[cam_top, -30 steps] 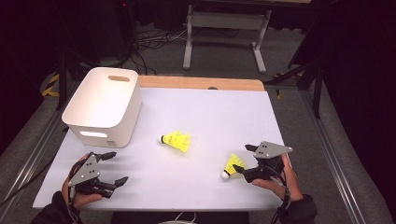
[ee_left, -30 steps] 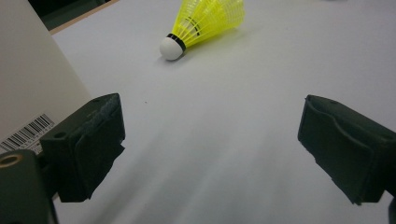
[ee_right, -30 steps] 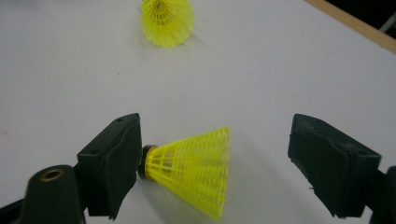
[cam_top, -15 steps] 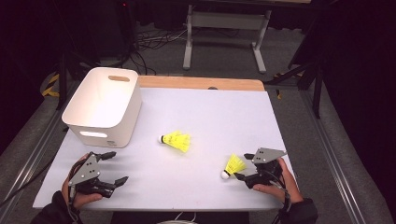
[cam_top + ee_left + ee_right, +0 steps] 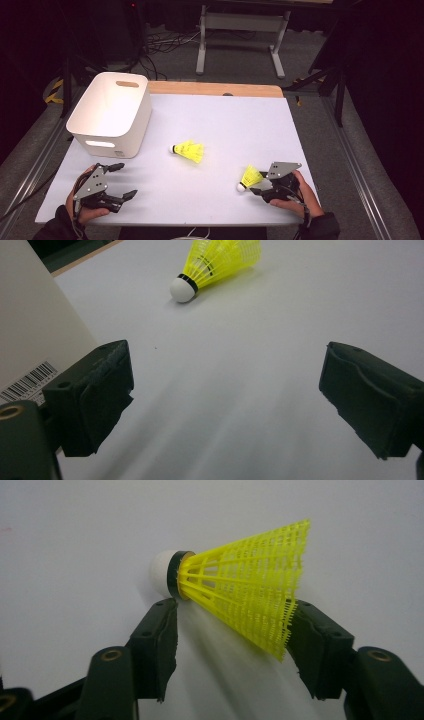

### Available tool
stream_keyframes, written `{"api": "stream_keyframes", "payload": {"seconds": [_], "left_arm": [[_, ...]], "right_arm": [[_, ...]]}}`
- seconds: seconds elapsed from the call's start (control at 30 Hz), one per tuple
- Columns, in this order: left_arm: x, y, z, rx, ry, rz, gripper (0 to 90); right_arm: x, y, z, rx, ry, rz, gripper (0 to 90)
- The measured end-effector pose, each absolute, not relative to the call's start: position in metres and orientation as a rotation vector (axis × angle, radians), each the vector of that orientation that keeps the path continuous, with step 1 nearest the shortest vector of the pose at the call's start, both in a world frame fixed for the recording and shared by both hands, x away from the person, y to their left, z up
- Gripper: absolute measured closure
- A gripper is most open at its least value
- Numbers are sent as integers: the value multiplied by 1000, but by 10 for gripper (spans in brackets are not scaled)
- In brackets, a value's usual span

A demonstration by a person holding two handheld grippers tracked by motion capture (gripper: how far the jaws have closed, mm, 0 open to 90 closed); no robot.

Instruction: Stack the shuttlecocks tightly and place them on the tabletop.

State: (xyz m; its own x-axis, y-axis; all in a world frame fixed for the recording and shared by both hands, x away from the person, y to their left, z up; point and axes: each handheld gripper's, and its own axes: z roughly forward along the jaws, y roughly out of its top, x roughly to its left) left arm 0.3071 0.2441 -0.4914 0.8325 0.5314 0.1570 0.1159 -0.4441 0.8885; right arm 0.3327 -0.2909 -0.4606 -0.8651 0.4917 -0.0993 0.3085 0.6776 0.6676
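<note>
A: Where does the shuttlecock nearest the tongs lie?

B: The near shuttlecock (image 5: pixel 248 177) rests on the white table (image 5: pixel 235 130), toward its 4 o'clock corner. In the right gripper view its long axis runs across the tongs, white cork (image 5: pixel 161 573) at 9 o'clock and the open yellow skirt at 3 o'clock.

A: And the right gripper?

B: The right gripper (image 5: pixel 232 630) sits just behind it, at its 5 o'clock side in the high view. Its jaws stand apart, one under the cork's collar and the other against the skirt's rim; they flank the shuttlecock but have not clamped it. A close here would likely press along the length rather than across the skirt.

A: Which hand is nearer?

B: The right, plainly. The left gripper (image 5: pixel 118 181) waits at the table's 7 o'clock corner, jaws wide apart and holding nothing.

A: What lies ahead of the left one?

B: A second shuttlecock (image 5: pixel 216 263), at its 12 o'clock and well apart, cork pointing toward the tongs' left. The white bin (image 5: pixel 112 113) stands at the table's 10 o'clock, near the left gripper.
</note>
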Motion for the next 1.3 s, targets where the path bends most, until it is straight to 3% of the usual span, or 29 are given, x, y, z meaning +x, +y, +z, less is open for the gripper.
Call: {"api": "stream_keyframes", "payload": {"seconds": [0.57, 1.3], "left_arm": [[307, 243, -492, 2009, 480, 517, 81], [307, 243, -492, 2005, 479, 514, 82]], "right_arm": [[327, -293, -457, 512, 2671, 1003, 880], [325, -298, -444, 554, 2483, 1140, 895]]}}
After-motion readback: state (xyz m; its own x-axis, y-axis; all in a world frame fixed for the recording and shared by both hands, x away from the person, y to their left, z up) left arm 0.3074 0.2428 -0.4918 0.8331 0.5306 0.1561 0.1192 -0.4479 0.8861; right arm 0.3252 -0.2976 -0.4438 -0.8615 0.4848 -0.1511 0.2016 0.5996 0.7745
